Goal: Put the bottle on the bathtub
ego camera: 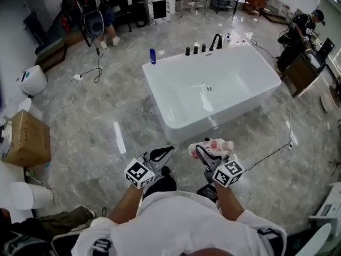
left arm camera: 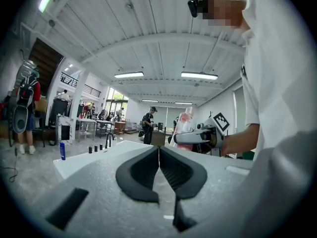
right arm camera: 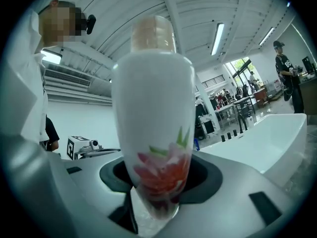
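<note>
Right tool: your right gripper (ego camera: 205, 152) was clamped on the white plastic bottle with the red flower print and pale cap (ego camera: 212, 147). Its jaws were held apart by the bottle's lower body.
Bottle attitude: in the head view it lay crosswise in the jaws, with the cap end towards your right.
Bottle place: you held it in the air over the grey marbled floor (ego camera: 106, 111), on your side of the white rectangular bathtub (ego camera: 165, 62). It was near the tub's near wall but not touching it, and not on the rim.
Left tool: your left gripper (ego camera: 162, 152) had its black pads (left arm camera: 143, 175) pressed together at the tips, with nothing between them. It hung beside the right one, level with it, over the floor.
Far rim of the tub: a black curved faucet (ego camera: 216, 40) stood there, with three black round knobs (ego camera: 195, 49) just to its left.
Far-left corner of the rim: a small dark-blue bottle (ego camera: 153, 56) stood upright there.
</note>
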Demonstrator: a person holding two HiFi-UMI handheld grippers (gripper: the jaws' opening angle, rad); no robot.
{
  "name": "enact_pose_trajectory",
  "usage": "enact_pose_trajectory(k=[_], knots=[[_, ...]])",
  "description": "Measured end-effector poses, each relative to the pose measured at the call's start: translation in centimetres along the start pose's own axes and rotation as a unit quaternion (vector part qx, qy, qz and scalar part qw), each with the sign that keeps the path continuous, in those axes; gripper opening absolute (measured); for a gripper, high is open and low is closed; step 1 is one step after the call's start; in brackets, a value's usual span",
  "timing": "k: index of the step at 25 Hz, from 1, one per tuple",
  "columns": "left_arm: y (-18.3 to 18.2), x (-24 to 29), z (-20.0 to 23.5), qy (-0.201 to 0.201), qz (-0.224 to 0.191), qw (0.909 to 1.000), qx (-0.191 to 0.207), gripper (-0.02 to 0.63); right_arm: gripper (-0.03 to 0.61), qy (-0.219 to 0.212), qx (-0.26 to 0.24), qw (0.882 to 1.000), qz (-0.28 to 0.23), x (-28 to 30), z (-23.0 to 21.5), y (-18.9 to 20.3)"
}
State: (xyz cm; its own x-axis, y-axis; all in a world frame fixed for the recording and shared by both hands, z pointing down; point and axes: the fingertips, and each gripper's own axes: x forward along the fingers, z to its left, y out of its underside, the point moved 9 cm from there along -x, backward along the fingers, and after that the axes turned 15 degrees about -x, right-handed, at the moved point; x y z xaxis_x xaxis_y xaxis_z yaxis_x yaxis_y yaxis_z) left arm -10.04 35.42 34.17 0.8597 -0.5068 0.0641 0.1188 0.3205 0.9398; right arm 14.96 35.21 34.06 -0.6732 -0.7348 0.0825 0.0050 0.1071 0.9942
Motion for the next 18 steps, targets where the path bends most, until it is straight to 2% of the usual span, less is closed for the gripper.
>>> enact_pose_trajectory(k=[9,14,18], knots=[[-3.8,2.5,9.9,0.015,-0.009,0.9998,-0.012,0.018,0.227,-0.001,-0.001,1.0,0.006,9.9,-4.4,-2.4],[-5.8,4.0,14.3,0.029,-0.006,0.9996,0.004,0.018,0.227,0.032,-0.012,0.999,-0.002,12.7,-6.6,-3.8],[-6.7,4.0,17.9,0.006,-0.014,0.9998,-0.009,0.018,0.227,0.06,-0.025,0.998,-0.024,14.0,-8.6,-4.6]])
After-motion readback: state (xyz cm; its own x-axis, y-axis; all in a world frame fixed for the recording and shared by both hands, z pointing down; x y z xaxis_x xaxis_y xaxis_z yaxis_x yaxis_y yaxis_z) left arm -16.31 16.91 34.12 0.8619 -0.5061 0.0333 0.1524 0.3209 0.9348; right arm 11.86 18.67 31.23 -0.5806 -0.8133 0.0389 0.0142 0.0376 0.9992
